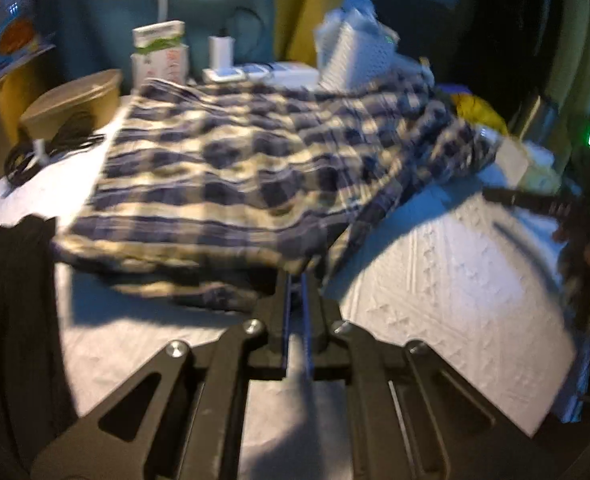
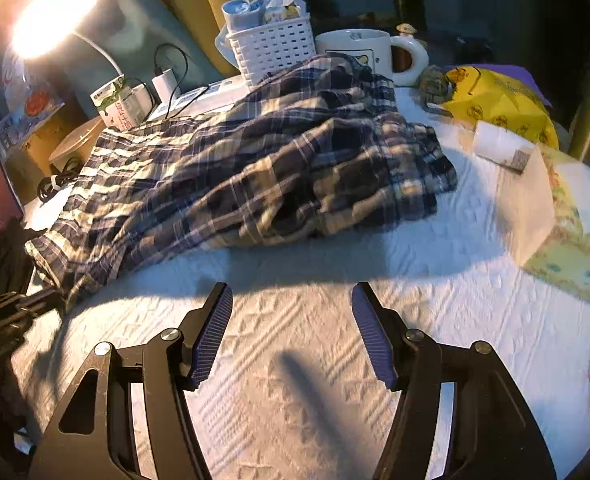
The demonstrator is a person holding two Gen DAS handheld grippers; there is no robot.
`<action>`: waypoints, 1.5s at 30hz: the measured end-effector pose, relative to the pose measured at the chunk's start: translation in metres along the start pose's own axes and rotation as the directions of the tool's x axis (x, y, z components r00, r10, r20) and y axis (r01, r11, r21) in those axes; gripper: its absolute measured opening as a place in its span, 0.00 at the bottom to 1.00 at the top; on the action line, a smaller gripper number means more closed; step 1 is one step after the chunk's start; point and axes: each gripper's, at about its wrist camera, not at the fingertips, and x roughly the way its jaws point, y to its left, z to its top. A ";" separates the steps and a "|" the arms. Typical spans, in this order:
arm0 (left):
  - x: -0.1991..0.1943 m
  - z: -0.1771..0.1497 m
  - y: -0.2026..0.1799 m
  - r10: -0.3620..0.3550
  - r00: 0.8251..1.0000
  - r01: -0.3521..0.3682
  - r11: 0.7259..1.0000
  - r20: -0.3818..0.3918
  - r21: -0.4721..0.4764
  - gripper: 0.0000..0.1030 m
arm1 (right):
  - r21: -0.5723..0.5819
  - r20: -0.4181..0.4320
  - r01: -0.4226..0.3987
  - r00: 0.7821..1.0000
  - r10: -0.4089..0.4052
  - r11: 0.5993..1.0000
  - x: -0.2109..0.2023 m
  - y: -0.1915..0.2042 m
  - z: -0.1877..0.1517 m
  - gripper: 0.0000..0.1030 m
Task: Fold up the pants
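Note:
Blue and cream plaid pants (image 1: pixel 255 160) lie spread on a white textured cloth (image 1: pixel 455 300). My left gripper (image 1: pixel 297 276) is shut on the near edge of the pants and holds it lifted a little above the cloth. In the right wrist view the pants (image 2: pixel 255 168) lie bunched, with a folded layer at the right. My right gripper (image 2: pixel 291 300) is open and empty, hovering over the bare cloth (image 2: pixel 295 360) just short of the pants. The left gripper body (image 2: pixel 11 308) shows at the left edge there.
A white basket (image 2: pixel 271 50), a white mug (image 2: pixel 371 54), a yellow bag (image 2: pixel 503 108), a tissue box (image 2: pixel 575 248), a charger (image 2: pixel 165 80) and a milk carton (image 2: pixel 117 104) ring the pants. A lamp (image 2: pixel 51 16) shines at left. A brown bowl (image 1: pixel 75 100) and black cable (image 1: pixel 51 148) sit left.

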 end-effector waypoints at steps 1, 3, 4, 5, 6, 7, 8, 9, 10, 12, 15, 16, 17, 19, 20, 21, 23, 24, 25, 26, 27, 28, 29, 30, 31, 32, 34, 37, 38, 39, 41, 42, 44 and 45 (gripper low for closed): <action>-0.008 0.003 0.006 0.018 1.000 -0.018 1.000 0.022 -0.013 0.06 | 0.003 0.002 0.001 1.000 -0.001 1.000 -0.001 -0.002 -0.001 0.64; -0.023 0.011 0.027 0.071 0.994 -0.067 0.996 0.077 -0.054 0.08 | 0.014 0.007 0.004 1.000 -0.004 1.000 -0.003 -0.006 -0.002 0.64; -0.029 0.015 0.041 0.111 0.988 -0.102 0.991 0.105 -0.087 0.09 | 0.017 0.009 0.004 1.000 -0.004 1.000 -0.004 -0.007 -0.002 0.64; -0.031 0.017 0.050 0.140 0.983 -0.128 0.986 0.116 -0.108 0.10 | 0.020 0.011 0.005 1.000 -0.006 1.000 -0.005 -0.008 -0.002 0.64; -0.031 0.020 0.062 0.177 0.977 -0.160 0.978 0.121 -0.136 0.10 | 0.021 0.013 0.006 1.000 -0.006 1.000 -0.006 -0.008 -0.001 0.64; -0.029 0.022 0.073 0.201 0.973 -0.182 0.970 0.116 -0.161 0.11 | 0.021 0.015 0.006 1.000 -0.007 1.000 -0.006 -0.007 0.000 0.65; -0.025 0.024 0.084 0.212 0.971 -0.191 0.964 0.108 -0.184 0.11 | 0.021 0.017 0.005 1.000 -0.005 1.000 -0.007 -0.007 0.000 0.67; -0.020 0.024 0.093 0.214 0.973 -0.193 0.961 0.089 -0.199 0.12 | 0.020 0.019 0.001 1.000 -0.002 1.000 -0.007 -0.006 0.001 0.70; -0.014 0.023 0.100 0.214 0.974 -0.196 0.958 0.067 -0.210 0.12 | 0.017 0.021 -0.001 1.000 0.001 1.000 -0.007 -0.005 0.002 0.72; -0.003 0.021 0.106 0.195 0.980 -0.184 0.957 0.030 -0.223 0.14 | 0.014 0.022 -0.001 1.000 0.001 1.000 -0.006 -0.003 0.005 0.75; 0.011 0.017 0.106 0.157 0.988 -0.154 0.963 -0.005 -0.224 0.16 | 0.023 0.020 -0.001 1.000 0.001 1.000 -0.003 -0.003 0.009 0.75; 0.014 0.016 0.106 0.151 0.989 -0.149 0.964 -0.011 -0.218 0.16 | 0.028 0.020 0.001 1.000 -0.001 1.000 -0.001 -0.003 0.010 0.75; 0.017 0.015 0.104 0.149 0.989 -0.148 0.966 -0.012 -0.210 0.16 | 0.034 0.018 0.004 1.000 -0.004 0.999 0.001 -0.004 0.012 0.76; 0.018 0.014 0.102 0.150 0.989 -0.148 0.969 -0.007 -0.199 0.16 | 0.043 0.015 0.008 1.000 -0.008 0.999 0.004 -0.006 0.014 0.76; 0.019 0.015 0.103 0.142 0.990 -0.141 0.970 -0.009 -0.198 0.17 | 0.050 0.015 0.008 1.000 -0.009 0.999 0.006 -0.008 0.016 0.76; 0.019 0.016 0.105 0.135 0.991 -0.135 0.971 -0.012 -0.200 0.17 | 0.061 0.016 0.008 1.000 -0.009 0.998 0.008 -0.010 0.018 0.76; 0.021 0.020 0.108 0.123 0.992 -0.125 0.975 -0.023 -0.184 0.17 | 0.091 0.019 0.004 1.000 -0.006 0.996 0.011 -0.016 0.021 0.76; 0.022 0.021 0.107 0.122 0.992 -0.124 0.979 -0.028 -0.164 0.17 | 0.113 0.021 -0.001 1.000 -0.002 0.994 0.012 -0.020 0.022 0.76; 0.023 0.022 0.106 0.123 0.992 -0.126 0.982 -0.030 -0.138 0.17 | 0.134 0.022 -0.002 1.000 -0.001 0.991 0.014 -0.024 0.024 0.76; 0.024 0.022 0.104 0.129 0.991 -0.131 0.986 -0.027 -0.105 0.17 | 0.152 0.024 -0.004 1.000 0.000 0.988 0.016 -0.028 0.025 0.76; 0.024 0.021 0.102 0.134 0.991 -0.135 0.987 -0.023 -0.085 0.17 | 0.171 0.030 -0.006 1.000 0.001 0.985 0.017 -0.032 0.027 0.76; 0.024 0.021 0.103 0.131 0.991 -0.132 0.987 -0.022 -0.086 0.17 | 0.192 0.036 -0.009 0.999 0.002 0.981 0.018 -0.036 0.028 0.76; 0.023 0.020 0.104 0.122 0.992 -0.124 0.988 -0.022 -0.093 0.17 | 0.220 0.042 -0.015 0.999 0.006 0.975 0.020 -0.041 0.030 0.76; 0.023 0.020 0.106 0.114 0.993 -0.116 0.988 -0.021 -0.099 0.17 | 0.256 0.046 -0.027 0.999 0.016 0.966 0.022 -0.047 0.031 0.76; 0.022 0.019 0.107 0.106 0.994 -0.107 0.988 -0.020 -0.108 0.16 | 0.290 0.054 -0.044 0.998 0.030 0.956 0.023 -0.053 0.032 0.76; 0.021 0.018 0.109 0.100 0.995 -0.102 0.988 -0.019 -0.115 0.16 | 0.326 0.072 -0.071 0.996 0.050 0.943 0.023 -0.059 0.032 0.76; 0.020 0.017 0.108 0.106 0.994 -0.108 0.987 -0.019 -0.119 0.16 | 0.396 0.099 -0.114 0.992 0.082 0.911 0.024 -0.068 0.033 0.75; 0.019 0.016 0.106 0.124 0.992 -0.125 0.985 -0.019 -0.116 0.17 | 0.437 0.124 -0.147 0.987 0.103 0.887 0.030 -0.077 0.038 0.75; 0.019 0.016 0.105 0.127 0.992 -0.129 0.985 -0.018 -0.116 0.17 | 0.443 0.133 -0.148 0.986 0.099 0.884 0.032 -0.078 0.041 0.75; 0.019 0.016 0.105 0.130 0.991 -0.132 0.984 -0.018 -0.117 0.17 | 0.450 0.137 -0.149 0.986 0.096 0.880 0.034 -0.078 0.044 0.75; 0.019 0.016 0.103 0.144 0.989 -0.145 0.983 -0.020 -0.111 0.17 | 0.446 0.150 -0.150 0.985 0.091 0.882 0.038 -0.077 0.049 0.75; 0.019 0.016 0.102 0.152 0.988 -0.153 0.983 -0.022 -0.106 0.17 | 0.437 0.156 -0.159 0.983 0.099 0.885 0.040 -0.076 0.052 0.57; 0.018 0.015 0.098 0.164 0.986 -0.166 0.981 -0.029 -0.102 0.17 | 0.438 0.127 -0.162 0.985 0.117 0.884 0.048 -0.075 0.050 0.10; 0.017 0.014 0.097 0.167 0.985 -0.170 0.980 -0.034 -0.101 0.17 | 0.429 0.125 -0.156 0.986 0.113 0.890 0.047 -0.074 0.047 0.09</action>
